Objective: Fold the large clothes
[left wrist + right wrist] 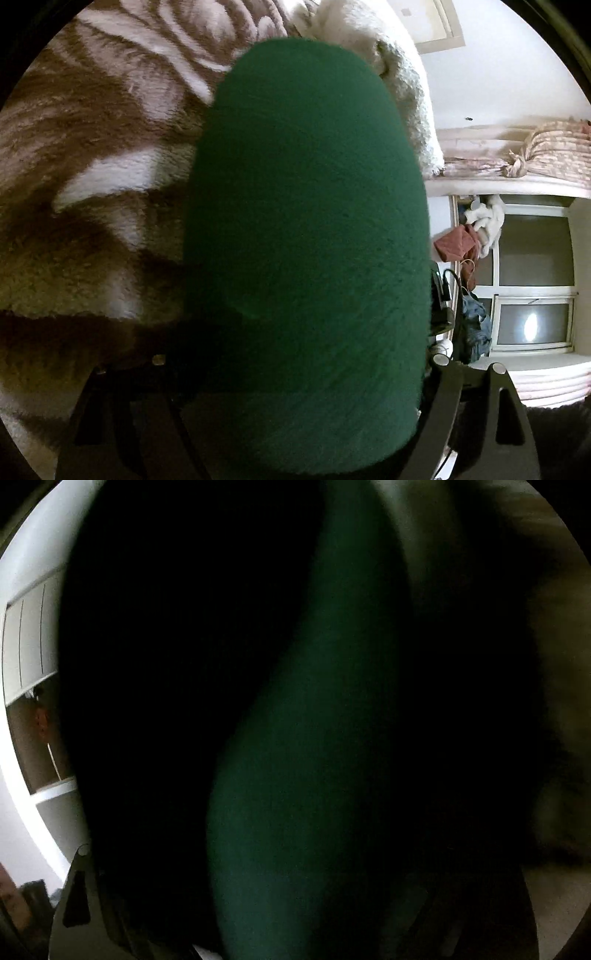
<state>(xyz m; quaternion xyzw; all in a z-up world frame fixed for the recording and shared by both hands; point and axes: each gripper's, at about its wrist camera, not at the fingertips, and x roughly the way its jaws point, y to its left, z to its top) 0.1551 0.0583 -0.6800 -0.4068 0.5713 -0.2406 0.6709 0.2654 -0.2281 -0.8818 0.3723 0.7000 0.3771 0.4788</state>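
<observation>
looking along my left gripper (295, 369), i see a thick green fleecy garment (306, 240) filling the middle of the view, a rounded fold of it standing up between the two dark finger frames. the frames sit far apart at either side of the cloth, so the jaws are wide; the fingertips are hidden behind the fabric, and i cannot tell whether the pads press on it.

the garment lies over a brown and cream patterned plush blanket (92, 147). a white fluffy throw (406, 92) is bunched just beyond the green fold. far side of the room: a window (535, 258), a tied-back curtain (554, 151), and a heap of mixed clothes (469, 243) beside the window.

right gripper (258, 904): view very dark. the same green garment (303, 775) crosses the frame as a broad band, close to the lens. only one finger frame shows, at the lower left edge, well out to the side; the other is lost in shadow. jaws probably wide, with cloth between them; any grip cannot be made out. a pale wall with a cabinet (29, 646) shows at the left edge.
</observation>
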